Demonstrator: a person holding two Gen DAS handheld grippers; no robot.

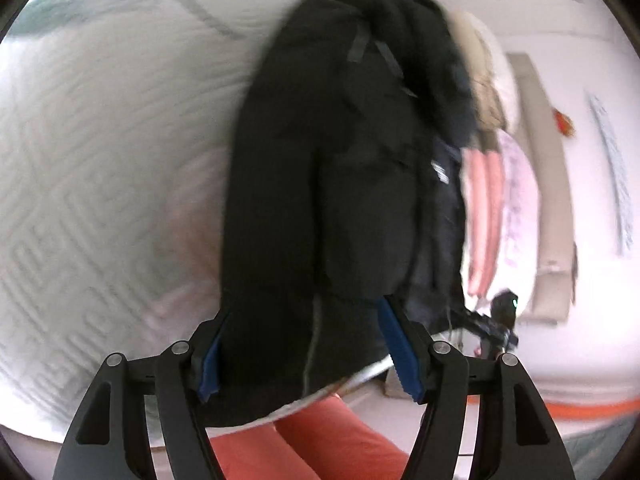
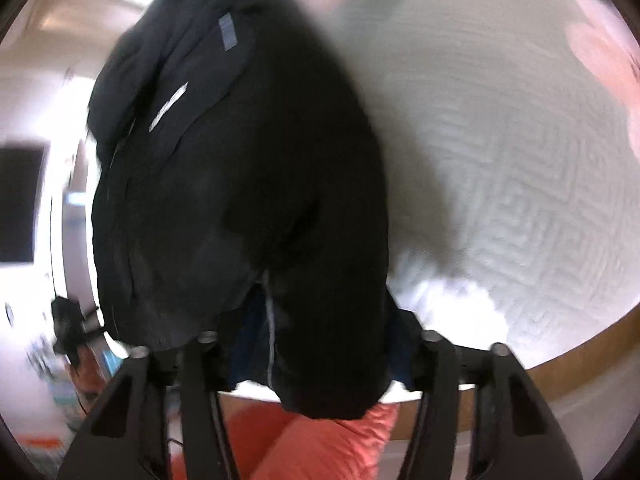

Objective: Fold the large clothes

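My left claw (image 1: 308, 346) grips the black jacket (image 1: 340, 168) between its blue pads (image 1: 402, 350); my right claw (image 2: 316, 354) pinches the same jacket (image 2: 240, 184), which hangs bunched ahead of both, over the white quilted bed (image 1: 92, 176)

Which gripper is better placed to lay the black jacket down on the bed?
Hard to choose: the left gripper and right gripper both have the black jacket between their jaws above the white quilt.
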